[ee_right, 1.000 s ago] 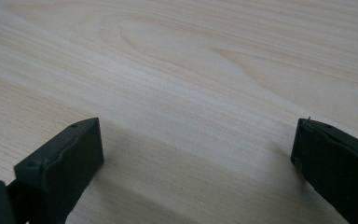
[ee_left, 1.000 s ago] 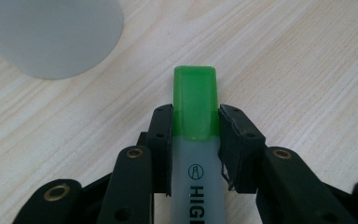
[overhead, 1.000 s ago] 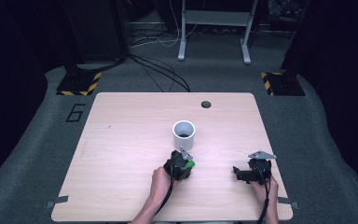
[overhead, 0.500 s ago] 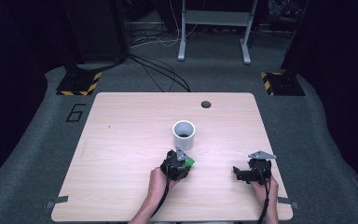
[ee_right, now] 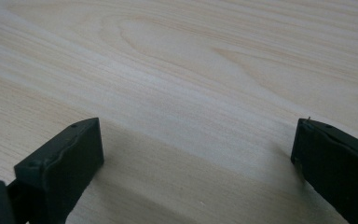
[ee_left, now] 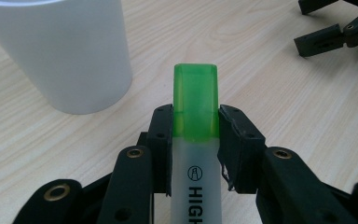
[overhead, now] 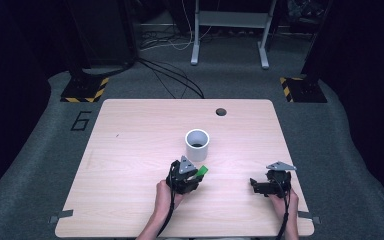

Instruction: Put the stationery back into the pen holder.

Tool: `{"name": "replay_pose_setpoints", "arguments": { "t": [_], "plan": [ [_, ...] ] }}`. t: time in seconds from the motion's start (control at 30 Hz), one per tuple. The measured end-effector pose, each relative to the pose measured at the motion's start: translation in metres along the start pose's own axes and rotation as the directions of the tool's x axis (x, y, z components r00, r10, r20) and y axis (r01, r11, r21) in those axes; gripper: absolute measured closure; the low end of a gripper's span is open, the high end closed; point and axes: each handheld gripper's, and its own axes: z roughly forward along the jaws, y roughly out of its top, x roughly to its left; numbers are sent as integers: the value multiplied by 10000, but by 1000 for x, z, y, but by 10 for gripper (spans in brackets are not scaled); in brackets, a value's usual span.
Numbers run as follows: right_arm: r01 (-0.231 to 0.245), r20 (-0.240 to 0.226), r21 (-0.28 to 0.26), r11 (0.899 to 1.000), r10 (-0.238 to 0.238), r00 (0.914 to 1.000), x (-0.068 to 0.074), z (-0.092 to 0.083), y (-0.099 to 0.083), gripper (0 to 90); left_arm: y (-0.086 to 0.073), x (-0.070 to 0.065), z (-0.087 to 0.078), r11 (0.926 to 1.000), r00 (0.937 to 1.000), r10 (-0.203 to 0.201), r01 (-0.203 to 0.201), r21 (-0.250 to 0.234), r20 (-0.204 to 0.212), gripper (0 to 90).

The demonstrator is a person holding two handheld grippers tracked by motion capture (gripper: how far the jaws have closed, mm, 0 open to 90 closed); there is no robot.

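A: Why pinch the green-capped translucent plastic highlighter (ee_left: 195, 140) just below its cap?

B: Your left gripper (overhead: 185, 176) holds it steady there, cap leading toward the white cylindrical cup (overhead: 197, 144) on the pale wooden bench (overhead: 130, 150).

A: And your right gripper (overhead: 270, 184)?

B: Jaws spread, idle, resting low over the bench.
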Motion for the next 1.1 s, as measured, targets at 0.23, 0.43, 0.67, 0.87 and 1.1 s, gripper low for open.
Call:
{"name": "replay_pose_setpoints", "arguments": {
  "t": [0.23, 0.43, 0.67, 0.87, 1.1],
  "plan": [
    [1, -3, 6, 10000, -1, 10000, 0, 0, 0, 17, 0, 1, -10, 9992, 10000, 62, -65, -388, -71, 670],
    [7, -3, 39, 10000, -7, 10000, 0, 0, 0, 18, 1, 2, -17, 9977, 10000, -1, -4, -684, -85, 670],
    [-1, 0, 13, 10000, 1, 10000, 0, 0, 0, 18, 1, 8, -26, 9948, 9997, -213, 199, -995, -136, 670],
    [6, 1, 34, 10000, -6, 10000, 0, 0, 0, 18, 2, 13, -33, 9921, 9994, -279, 249, -1231, -222, 670],
    [5, 3, 20, 10000, -5, 10000, 0, 0, 0, 18, 6, 20, -42, 9893, 9989, -279, 222, -1440, -374, 670]
  ]
}}
